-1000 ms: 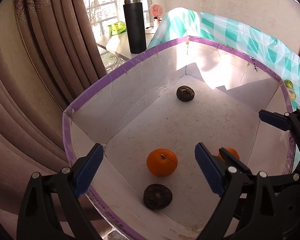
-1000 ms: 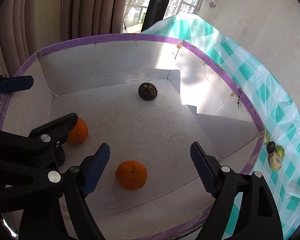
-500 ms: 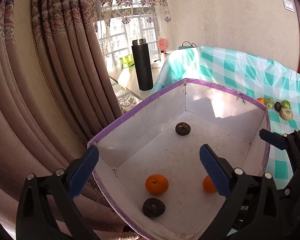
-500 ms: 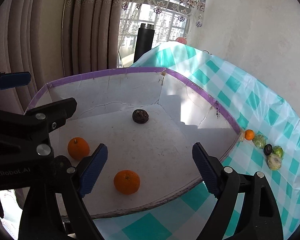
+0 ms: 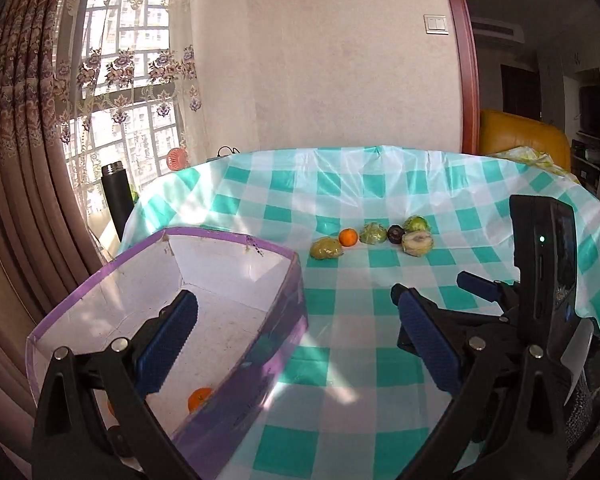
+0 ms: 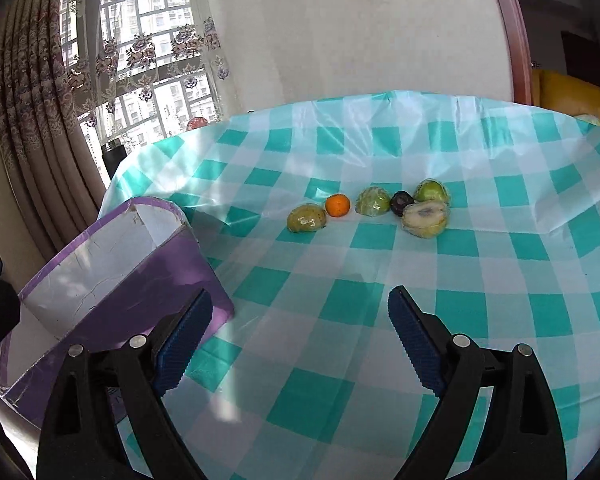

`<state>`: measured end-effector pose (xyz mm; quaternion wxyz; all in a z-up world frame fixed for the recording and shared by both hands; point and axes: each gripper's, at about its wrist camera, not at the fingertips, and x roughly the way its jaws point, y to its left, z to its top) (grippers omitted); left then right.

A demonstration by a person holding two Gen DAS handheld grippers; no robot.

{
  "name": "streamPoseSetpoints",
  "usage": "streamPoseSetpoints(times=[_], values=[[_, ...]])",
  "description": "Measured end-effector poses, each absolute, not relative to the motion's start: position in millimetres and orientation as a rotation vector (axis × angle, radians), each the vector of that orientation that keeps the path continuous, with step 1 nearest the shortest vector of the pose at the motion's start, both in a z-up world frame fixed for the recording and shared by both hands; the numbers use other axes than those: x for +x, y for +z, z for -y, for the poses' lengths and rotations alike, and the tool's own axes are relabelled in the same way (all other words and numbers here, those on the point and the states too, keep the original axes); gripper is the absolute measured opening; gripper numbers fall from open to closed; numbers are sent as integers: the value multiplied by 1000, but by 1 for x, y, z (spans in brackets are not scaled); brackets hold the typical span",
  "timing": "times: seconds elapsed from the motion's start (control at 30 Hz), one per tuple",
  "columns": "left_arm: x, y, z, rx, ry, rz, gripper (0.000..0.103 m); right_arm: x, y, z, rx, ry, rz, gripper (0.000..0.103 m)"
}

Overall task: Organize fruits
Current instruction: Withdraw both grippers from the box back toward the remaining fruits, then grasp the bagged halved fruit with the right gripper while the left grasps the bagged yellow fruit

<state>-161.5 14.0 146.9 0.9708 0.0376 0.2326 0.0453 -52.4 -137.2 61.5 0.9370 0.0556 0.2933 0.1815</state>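
Far left: curtain [image 5: 24, 168] and window; dark flask [image 5: 115, 192] on the sill, apart from the work.

Purple-rimmed box [image 5: 100, 280] sits at the tabletop's left edge, open side up. Left wrist view shows one orange [image 5: 199, 398] on its floor by the near wall, with a sliver of orange peeking past the finger to its left. Judgement: the box is the collection bin, set at the edge so each gripper can drop in from above without crossing the row.

Left gripper [image 5: 296, 336]: fingers spread wide, nothing between them. It hangs over the box's right wall, one finger over the box interior, the other over the checked cloth [image 5: 340, 280].

Right gripper [image 6: 300, 340]: its fingers have just been opening and stand wide, nothing held. It points across the cloth toward the fruit, well short of it.

Fruit row, mid-tabletop, left to right: yellow-green fruit [image 6: 306, 218], small orange [image 6: 337, 205], pale green fruit [image 6: 373, 201], dark fruit [image 6: 401, 202], green fruit [image 6: 432, 191] behind, cut pale fruit [image 6: 424, 218] in front. Neighbours sit just beside one another or touching; several look film-wrapped, so probably slippery.

Judgement: task partly done; six pieces remain outside the box. Wide fingers suit an approach from either end of the row, where there is clearance for one finger.
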Motion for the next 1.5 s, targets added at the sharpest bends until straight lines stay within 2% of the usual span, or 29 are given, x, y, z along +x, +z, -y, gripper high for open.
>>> streamPoseSetpoints(times=[0.17,0.53,0.8,1.07,1.5], values=[[-129,110,32,83,-54,-554,101,-33,32,187,157,208,-636,86],[-34,36,49,-8,-117,-721,101,-2,10,257,337,22,-684,87],[8,20,49,-65,-148,-752,101,25,10,245,257,23,-724,86],[31,10,15,-293,-160,-808,101,51,12,217,166,89,-733,86],[28,12,12,-315,-186,-761,101,109,5,220,265,184,-776,86]])
